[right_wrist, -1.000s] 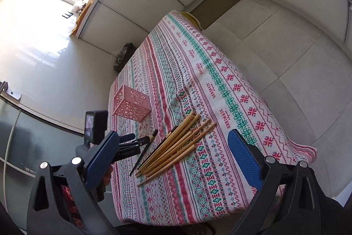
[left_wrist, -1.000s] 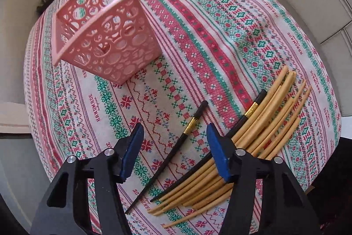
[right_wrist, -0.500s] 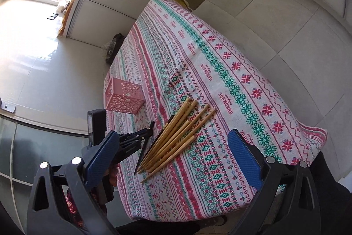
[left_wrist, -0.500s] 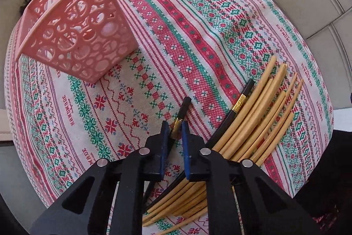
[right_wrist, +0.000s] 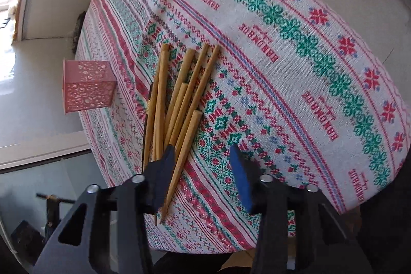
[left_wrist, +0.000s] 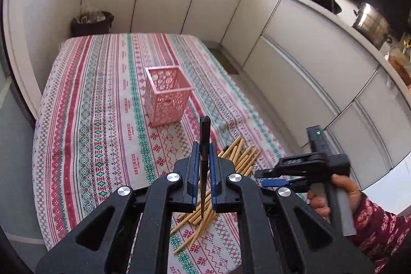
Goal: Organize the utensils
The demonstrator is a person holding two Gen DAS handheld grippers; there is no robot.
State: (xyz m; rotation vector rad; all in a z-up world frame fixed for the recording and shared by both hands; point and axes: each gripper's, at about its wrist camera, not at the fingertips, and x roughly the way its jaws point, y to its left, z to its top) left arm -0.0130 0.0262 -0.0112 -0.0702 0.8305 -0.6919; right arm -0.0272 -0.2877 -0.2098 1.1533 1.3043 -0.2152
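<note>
Through the left wrist camera my left hand-held gripper (left_wrist: pixel 203 158) pinched the slim black chopstick (left_wrist: pixel 204 143) upright, aimed at the pink perforated basket (left_wrist: pixel 167 96) beyond its tips, while through the right wrist camera my right hand-held gripper (right_wrist: pixel 205 171) hung open above the near ends of the tan bamboo chopsticks (right_wrist: pixel 179 104) on the table (right_wrist: pixel 295 55), ready to take one.

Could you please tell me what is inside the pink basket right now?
Nothing shows above the rim of the pink basket, and its holes show nothing inside. Its floor is hidden by the walls. The left gripper holds a black chopstick.
</note>
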